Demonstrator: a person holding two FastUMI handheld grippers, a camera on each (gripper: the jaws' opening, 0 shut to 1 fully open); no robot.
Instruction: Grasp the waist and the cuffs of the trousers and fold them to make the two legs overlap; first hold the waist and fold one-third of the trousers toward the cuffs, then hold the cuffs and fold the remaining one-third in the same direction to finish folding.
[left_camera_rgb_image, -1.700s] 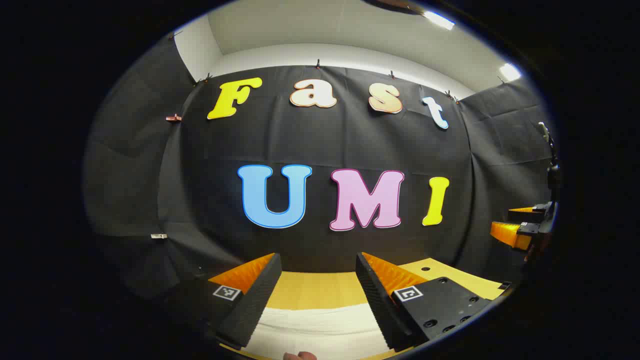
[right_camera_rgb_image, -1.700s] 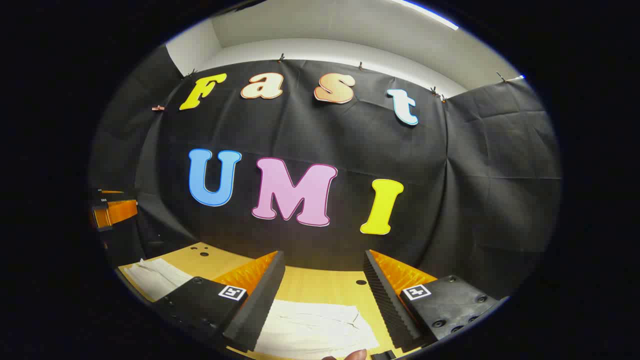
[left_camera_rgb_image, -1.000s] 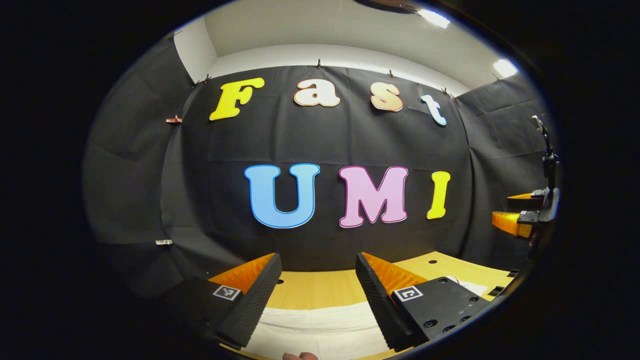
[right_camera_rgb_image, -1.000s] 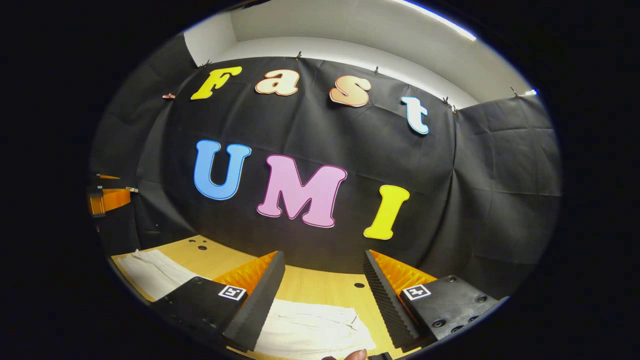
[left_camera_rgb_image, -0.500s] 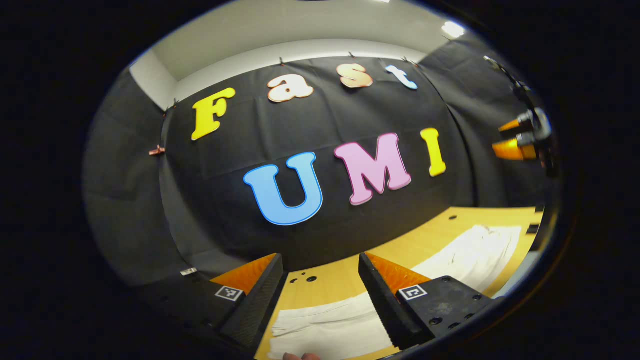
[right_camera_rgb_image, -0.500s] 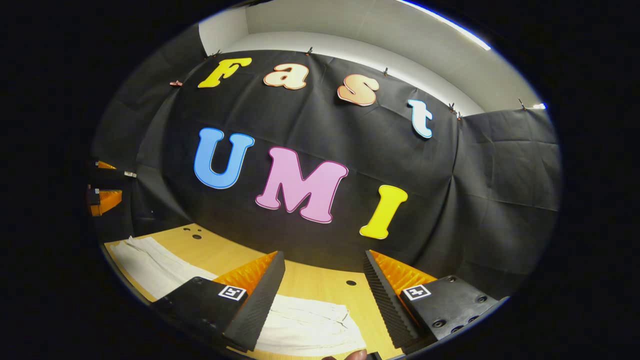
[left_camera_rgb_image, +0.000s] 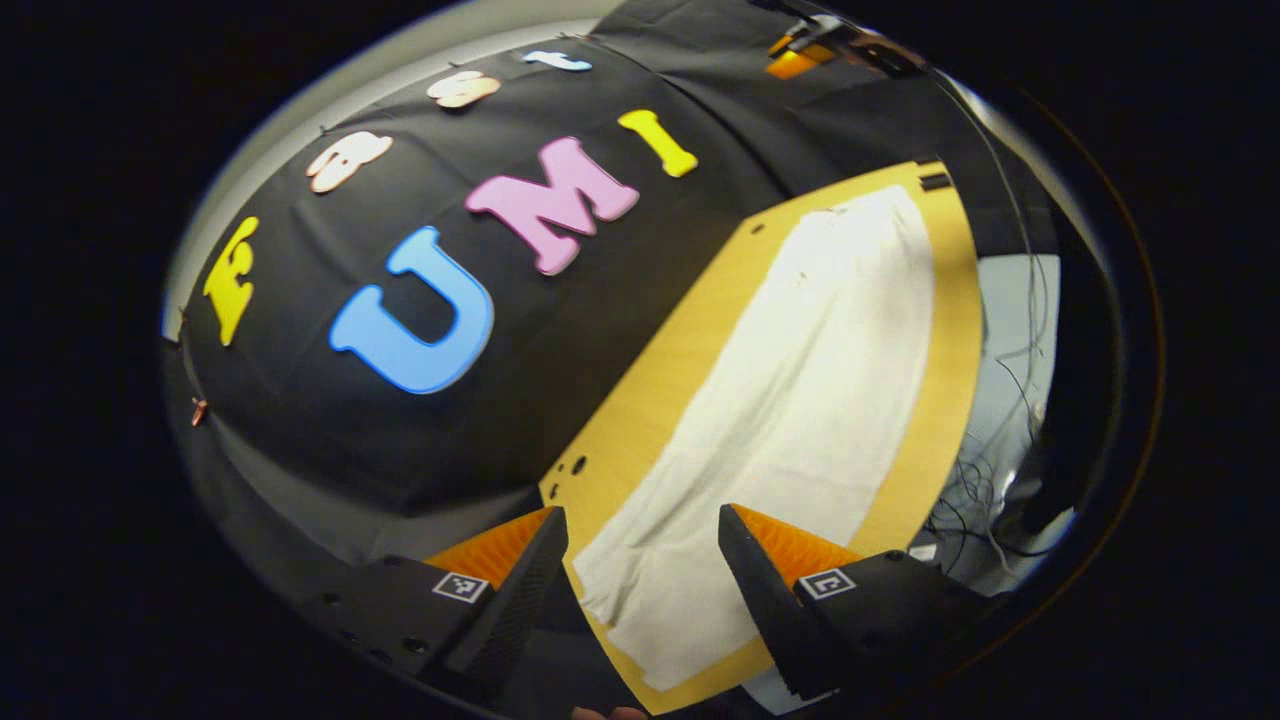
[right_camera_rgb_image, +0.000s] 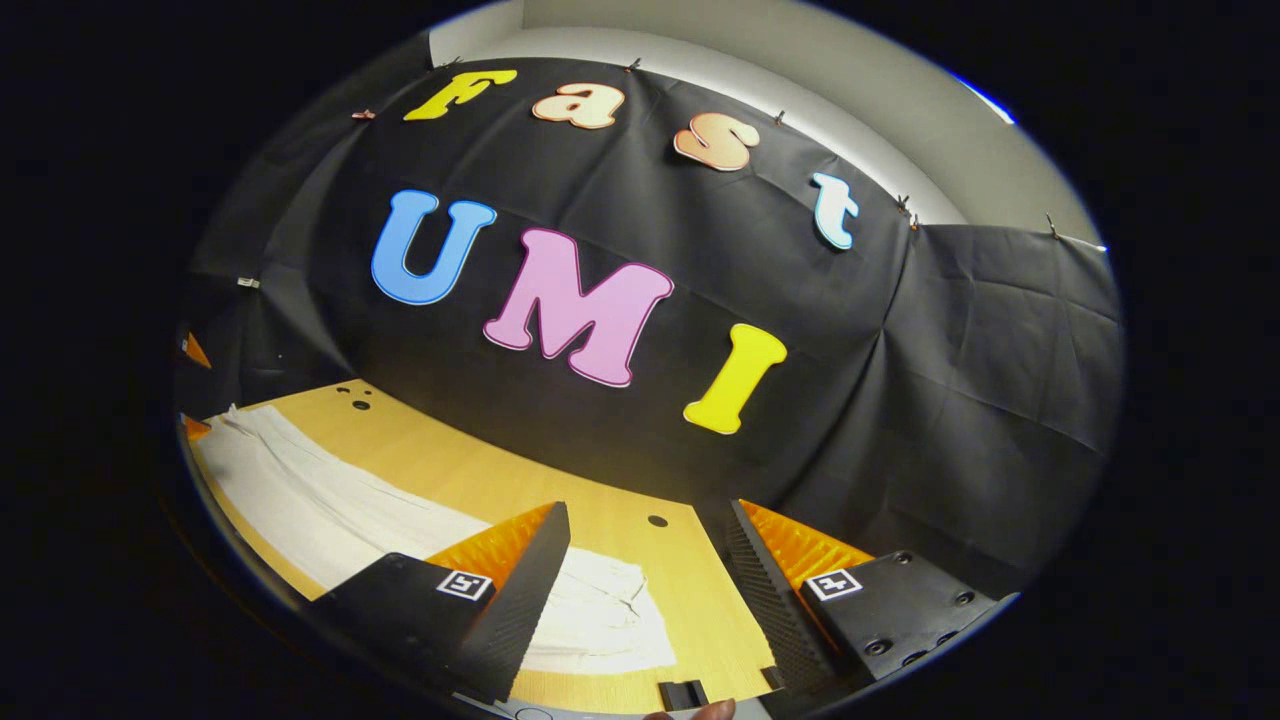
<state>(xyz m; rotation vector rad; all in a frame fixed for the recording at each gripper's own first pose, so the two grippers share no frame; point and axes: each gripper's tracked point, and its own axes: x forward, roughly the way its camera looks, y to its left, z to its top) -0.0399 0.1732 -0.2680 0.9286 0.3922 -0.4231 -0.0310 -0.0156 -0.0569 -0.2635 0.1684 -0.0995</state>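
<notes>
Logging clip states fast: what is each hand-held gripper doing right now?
Left hand-held gripper: open, above the trousers.
Right hand-held gripper: open, holding nothing.

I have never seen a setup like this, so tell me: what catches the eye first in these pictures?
A long pair of white trousers lies flat along a yellow wooden table, running away from the left gripper, whose fingers stand open over the near end. In the right gripper view the right gripper hangs open above the other end of the trousers. Behind the table hangs a black cloth wall.
</notes>
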